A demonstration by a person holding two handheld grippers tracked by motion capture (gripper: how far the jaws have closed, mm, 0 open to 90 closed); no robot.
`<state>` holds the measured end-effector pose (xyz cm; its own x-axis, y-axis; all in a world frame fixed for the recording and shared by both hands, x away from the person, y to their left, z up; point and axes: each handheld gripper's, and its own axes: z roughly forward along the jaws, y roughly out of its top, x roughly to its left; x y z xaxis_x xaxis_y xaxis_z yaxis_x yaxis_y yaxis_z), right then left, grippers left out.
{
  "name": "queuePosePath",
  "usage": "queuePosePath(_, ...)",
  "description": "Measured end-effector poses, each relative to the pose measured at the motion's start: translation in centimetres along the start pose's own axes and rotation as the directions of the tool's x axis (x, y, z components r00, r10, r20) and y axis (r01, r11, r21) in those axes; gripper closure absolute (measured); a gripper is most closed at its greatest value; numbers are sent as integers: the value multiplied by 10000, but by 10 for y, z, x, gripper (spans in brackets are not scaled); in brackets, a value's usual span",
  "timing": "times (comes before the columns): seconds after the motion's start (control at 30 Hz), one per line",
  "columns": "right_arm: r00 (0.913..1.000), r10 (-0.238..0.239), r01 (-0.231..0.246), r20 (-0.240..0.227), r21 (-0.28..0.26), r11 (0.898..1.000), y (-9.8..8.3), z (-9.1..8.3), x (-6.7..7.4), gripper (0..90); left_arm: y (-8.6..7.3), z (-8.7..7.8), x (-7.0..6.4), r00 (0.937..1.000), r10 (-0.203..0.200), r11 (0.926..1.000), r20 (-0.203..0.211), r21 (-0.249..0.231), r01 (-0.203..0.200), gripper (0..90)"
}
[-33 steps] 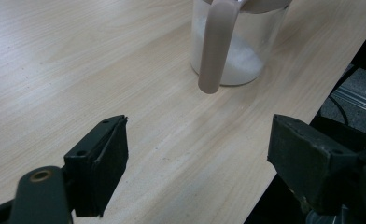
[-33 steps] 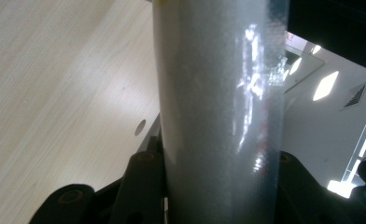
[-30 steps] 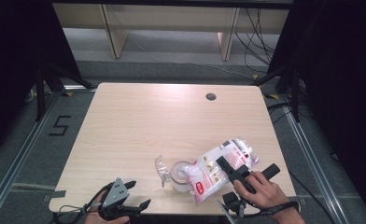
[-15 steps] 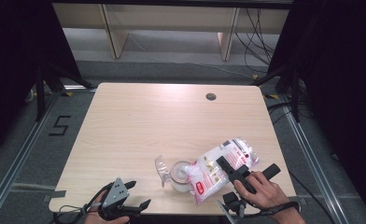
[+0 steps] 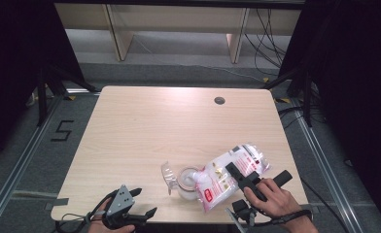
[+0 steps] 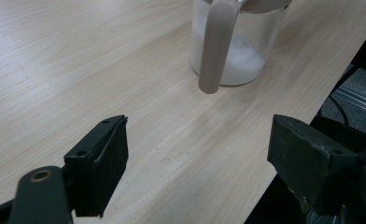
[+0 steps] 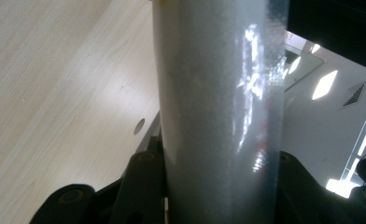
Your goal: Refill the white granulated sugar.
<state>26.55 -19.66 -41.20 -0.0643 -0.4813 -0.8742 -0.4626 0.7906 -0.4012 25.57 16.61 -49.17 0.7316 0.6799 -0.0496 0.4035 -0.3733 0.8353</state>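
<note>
In the high view my right gripper [image 5: 239, 175] sits in the lower right of the frame, my hand [image 5: 271, 196] wrapped around its body near the table's front edge. Its jaws are clamped on a clear plastic bag [image 5: 230, 174] of white powder with pink and red print. The bag is tilted, its far end up toward the right and its lower end tipped down over the mouth of a glass jar [image 5: 187, 182] in the lower middle of the frame. The bag's lower end overlaps the jar's rim; whether they actually touch I cannot tell.

In the right gripper view the bag [image 7: 218, 107] rises as a tall white column up the middle of the frame, gripped between my two black jaws at the bottom, which press on it from either side. The wooden table [image 7: 55, 93] spreads over the left of that frame.

My left gripper [image 5: 139, 215] rests in the lower left of the high view, at the table's front edge, well apart from the jar. Its jaws stand wide apart and carry nothing. In the left gripper view the jar [image 6: 237, 51] stands upright at the top centre of the frame, with white powder lying in its bottom and a pale handle [image 6: 214, 46] hanging down its near side. Bare table [image 6: 78, 70] lies between my jaws and the jar.
</note>
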Motion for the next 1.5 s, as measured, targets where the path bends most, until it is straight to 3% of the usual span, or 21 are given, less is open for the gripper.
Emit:
queuePosePath(0.2,10000,-6,6,39,-51,10000,0,-1,-1,704,0,0,0,10000,11,10000,-30,-16,-11,198)
queuePosePath(0.23,9998,-175,176,67,-154,9997,0,0,-2,703,0,0,0,10000,-1,10000,-36,-12,1,198)
queuePosePath(0.37,10000,0,0,38,-31,10000,0,-1,0,705,0,0,0,10000,-1,10000,-48,-15,1,198)
queuePosePath(1.33,10000,15,-15,0,-89,10000,0,1,-1,712,-1,0,0,9999,-95,9999,-53,-65,95,198)
queuePosePath(1.5,9999,-164,163,-20,-199,9997,0,2,-2,713,-1,0,0,9999,-98,9999,-29,-110,98,198)
